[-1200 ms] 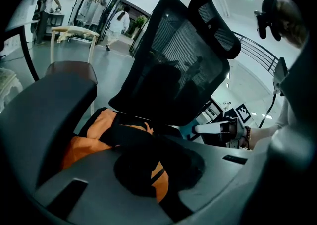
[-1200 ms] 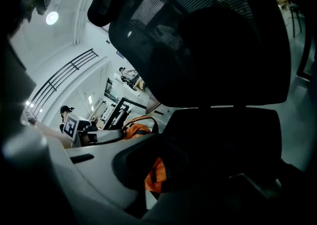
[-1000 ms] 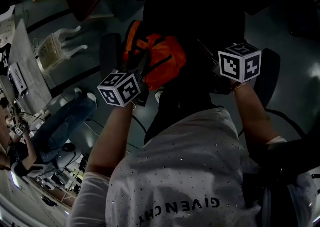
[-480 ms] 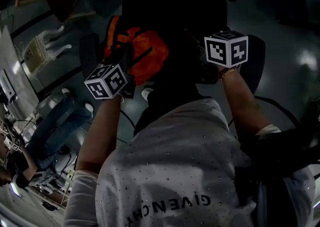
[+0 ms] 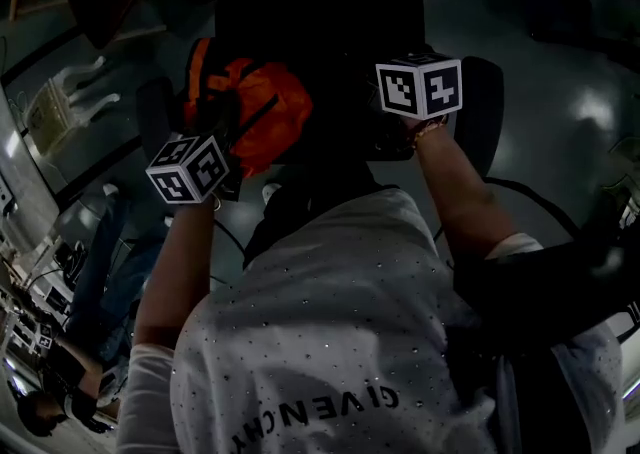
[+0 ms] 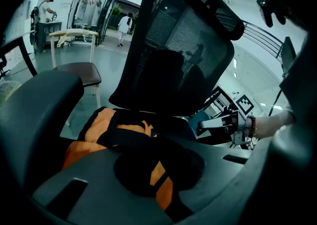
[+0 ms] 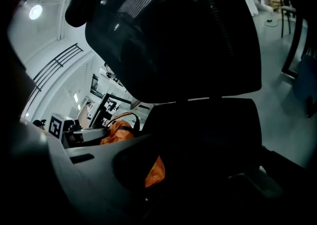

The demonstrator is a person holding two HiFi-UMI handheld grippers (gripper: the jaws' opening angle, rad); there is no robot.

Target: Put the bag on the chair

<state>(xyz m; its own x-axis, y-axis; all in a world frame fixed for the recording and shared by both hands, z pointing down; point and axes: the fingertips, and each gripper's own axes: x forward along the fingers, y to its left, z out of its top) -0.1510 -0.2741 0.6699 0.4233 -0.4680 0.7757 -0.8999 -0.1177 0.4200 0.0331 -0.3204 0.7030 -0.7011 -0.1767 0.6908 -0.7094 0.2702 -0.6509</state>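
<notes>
Holds the left gripper (image 5: 228, 137) at the left, marker cube up, with jaws closed on a black strap and orange cloth of the bag (image 5: 262, 112). Has the bag, orange with black straps, low in front of the mesh back of the office chair (image 6: 183, 45), just over the seat; cannot tell whether resting on it, too dark there in the head view. Grips the bag's far, darker side with the right gripper (image 5: 392, 132), with jaws pinched together on it and a fold of orange cloth between them in the right gripper view. Wears a white speckled shirt (image 5: 330, 322) printed GIVENCHY (image 5: 315, 410) in black, upside down in the head view. Beyond, in the left gripper view, from the left: a wooden chair (image 6: 74, 65) with a dark seat, a rack of clothes (image 6: 91, 8) behind it, then a person (image 6: 122, 25) far off on the shiny floor (image 6: 106, 58).
</notes>
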